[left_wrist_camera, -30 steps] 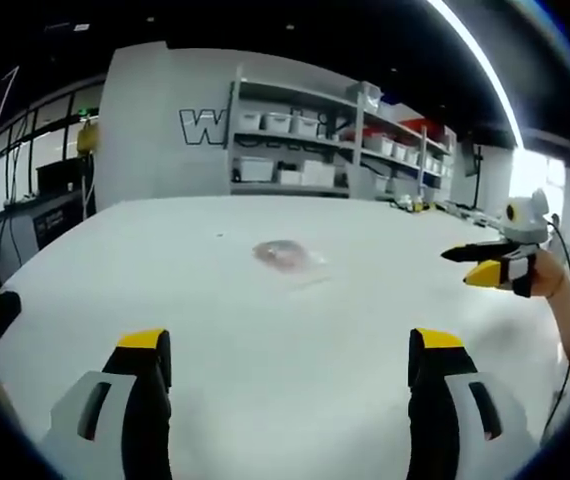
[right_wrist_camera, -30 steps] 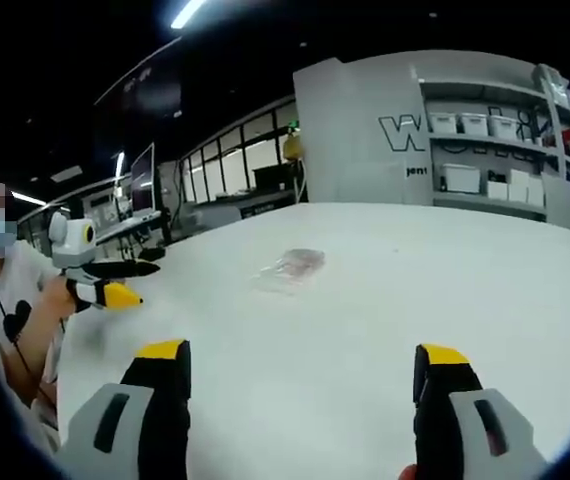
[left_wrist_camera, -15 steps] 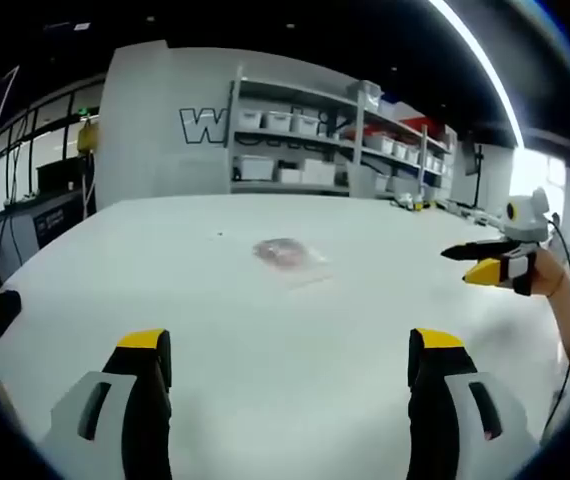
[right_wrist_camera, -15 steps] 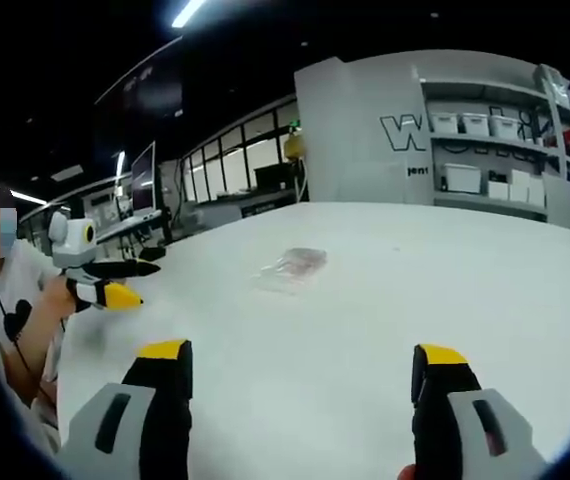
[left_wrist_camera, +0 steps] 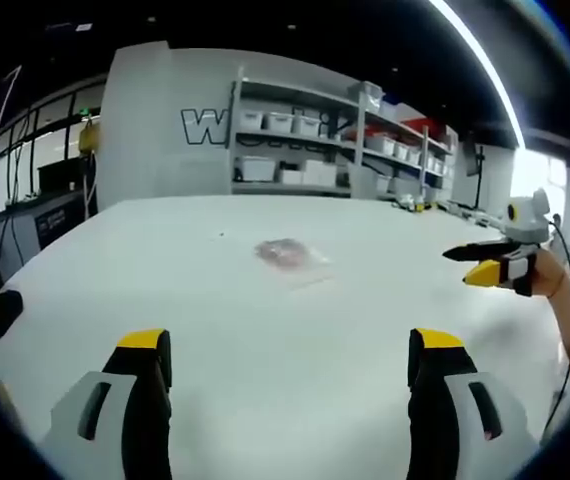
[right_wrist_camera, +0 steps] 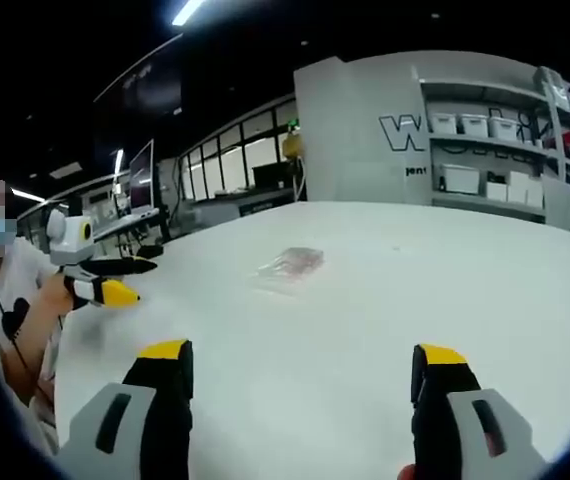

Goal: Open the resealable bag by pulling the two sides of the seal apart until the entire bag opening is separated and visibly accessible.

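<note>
Wall lettering only reads "W", resealable bag [left_wrist_camera: 287,254] [right_wrist_camera: 290,267] lies flat mid-table [left_wrist_camera: 265,330], orientation unclear, well ahead of left gripper [left_wrist_camera: 290,352] and right gripper [right_wrist_camera: 305,365], both spread wide.

We saw almost no change over the second: in the right gripper view the left gripper [right_wrist_camera: 115,281] drifted a touch toward nine o'clock, though our own camera may have shifted instead.

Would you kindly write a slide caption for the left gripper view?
Open left tongs face an untouched resealable bag lying on the white table, right tongs alongside.
</note>
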A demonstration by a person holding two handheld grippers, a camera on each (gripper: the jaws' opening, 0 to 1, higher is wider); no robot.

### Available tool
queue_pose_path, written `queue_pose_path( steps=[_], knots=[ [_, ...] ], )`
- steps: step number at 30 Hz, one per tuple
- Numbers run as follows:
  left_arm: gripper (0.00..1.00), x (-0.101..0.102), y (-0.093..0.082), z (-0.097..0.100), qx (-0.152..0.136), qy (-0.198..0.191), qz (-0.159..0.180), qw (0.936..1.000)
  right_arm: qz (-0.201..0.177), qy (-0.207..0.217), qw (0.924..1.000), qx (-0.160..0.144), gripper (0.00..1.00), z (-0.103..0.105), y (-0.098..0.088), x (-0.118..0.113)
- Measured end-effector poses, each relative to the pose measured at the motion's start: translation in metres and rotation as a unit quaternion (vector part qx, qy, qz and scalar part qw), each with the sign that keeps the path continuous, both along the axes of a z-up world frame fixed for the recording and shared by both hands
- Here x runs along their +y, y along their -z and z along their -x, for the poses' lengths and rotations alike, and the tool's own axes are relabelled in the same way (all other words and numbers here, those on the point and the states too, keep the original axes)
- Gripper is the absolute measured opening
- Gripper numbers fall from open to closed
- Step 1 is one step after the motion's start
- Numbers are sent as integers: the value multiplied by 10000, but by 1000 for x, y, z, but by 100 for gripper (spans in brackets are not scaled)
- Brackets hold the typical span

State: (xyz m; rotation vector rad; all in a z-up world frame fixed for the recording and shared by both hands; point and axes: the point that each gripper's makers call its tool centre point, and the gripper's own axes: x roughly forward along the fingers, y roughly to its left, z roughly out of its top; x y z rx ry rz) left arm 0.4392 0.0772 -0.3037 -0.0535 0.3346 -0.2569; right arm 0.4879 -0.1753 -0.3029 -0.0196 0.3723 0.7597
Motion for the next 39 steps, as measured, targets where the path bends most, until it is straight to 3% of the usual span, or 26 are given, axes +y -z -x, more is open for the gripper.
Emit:
queue_pose_path(
  steps=[39],
  knots=[
    [98,-3,4,0,51,25,18,10000,47,-68,10000,33,86,1,4,3]
  ],
)
